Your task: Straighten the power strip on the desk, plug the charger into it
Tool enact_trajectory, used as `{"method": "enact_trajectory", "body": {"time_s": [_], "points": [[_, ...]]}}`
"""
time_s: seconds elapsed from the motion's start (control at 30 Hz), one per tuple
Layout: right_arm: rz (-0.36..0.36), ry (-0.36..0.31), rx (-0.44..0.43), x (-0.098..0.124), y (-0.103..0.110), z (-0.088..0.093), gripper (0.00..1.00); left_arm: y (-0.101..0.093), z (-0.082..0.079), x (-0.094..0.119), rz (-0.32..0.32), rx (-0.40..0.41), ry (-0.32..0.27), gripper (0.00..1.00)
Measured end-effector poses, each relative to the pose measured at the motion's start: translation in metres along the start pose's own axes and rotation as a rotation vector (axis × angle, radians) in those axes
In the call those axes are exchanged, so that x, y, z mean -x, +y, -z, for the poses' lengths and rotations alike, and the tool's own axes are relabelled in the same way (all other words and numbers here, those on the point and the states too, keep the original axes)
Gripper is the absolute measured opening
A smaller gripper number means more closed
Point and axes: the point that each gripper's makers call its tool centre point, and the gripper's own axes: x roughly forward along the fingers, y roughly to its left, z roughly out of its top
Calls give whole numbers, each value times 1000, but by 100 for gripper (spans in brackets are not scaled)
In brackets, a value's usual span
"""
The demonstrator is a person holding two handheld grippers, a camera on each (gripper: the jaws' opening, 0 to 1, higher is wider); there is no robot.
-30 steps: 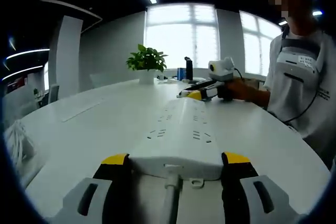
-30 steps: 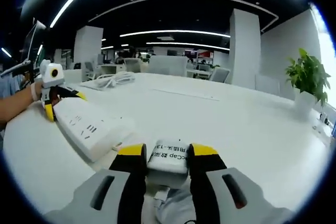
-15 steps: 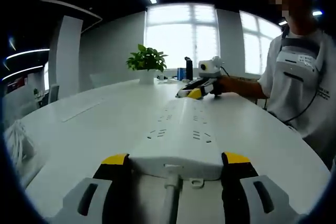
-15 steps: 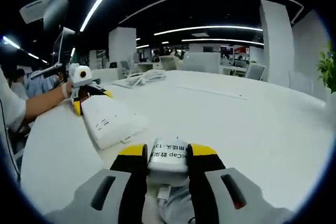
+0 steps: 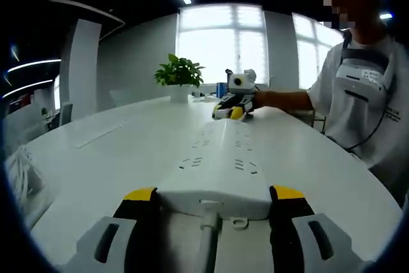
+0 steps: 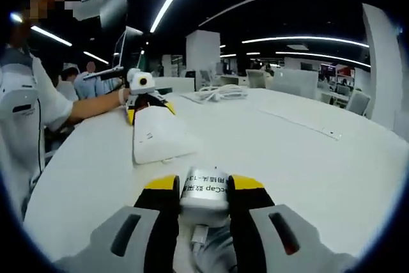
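White plastic power strip (image 5: 220,167) lies on your glossy white desk (image 5: 115,151), its cord end pinched by your left gripper (image 5: 214,204) to steady it. Your right gripper (image 6: 199,191) clamps its fingers on the white block charger (image 6: 204,188), facing the strip's far end.

Left tool (image 5: 213,199) is clamped, right tool (image 6: 203,187) apparently likewise, at the person's outstretched arms.

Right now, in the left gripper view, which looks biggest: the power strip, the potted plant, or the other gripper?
1. Power strip, though it sits nearest the camera.
2. Potted plant and right gripper look about alike; both are far off, so I won't rank them.
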Motion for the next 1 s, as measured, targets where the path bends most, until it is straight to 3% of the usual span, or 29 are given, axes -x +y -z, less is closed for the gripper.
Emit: {"method": "enact_trajectory", "body": {"time_s": [0.07, 0.13, 0.2, 0.33, 0.43, 0.53, 0.63, 0.8, 0.93, 1.0], "points": [[-1, 1, 9, -1, 0, 0, 29, 0, 0, 0, 0, 0, 0, 70], [-3, -8, 72, -3, 2, -1, 29, -1, 0, -1, 0, 0, 0, 70], [6, -18, 63, 0, 2, -5, 30, -1, 0, -1, 0, 0, 0, 70], [123, -76, -44, 11, -8, -26, 38, -1, 0, -1, 0, 0, 0, 70], [223, -90, -40, 17, -6, -27, 44, -1, 0, -1, -1, 0, 0, 70], [232, -88, -37, 14, 4, -16, 43, -1, 0, -1, -1, 0, 0, 70], [265, -26, -44, 14, -1, 1, 44, 0, 0, -1, -1, 0, 0, 70], [253, -34, -41, 12, -8, 0, 43, 0, 0, -1, -1, 0, 0, 70], [252, -14, -107, 11, -9, 9, 33, 0, 0, -1, -2, 0, 0, 70], [259, -6, -83, 10, -7, 9, 32, 0, 0, -1, -2, 0, 0, 70]]}}
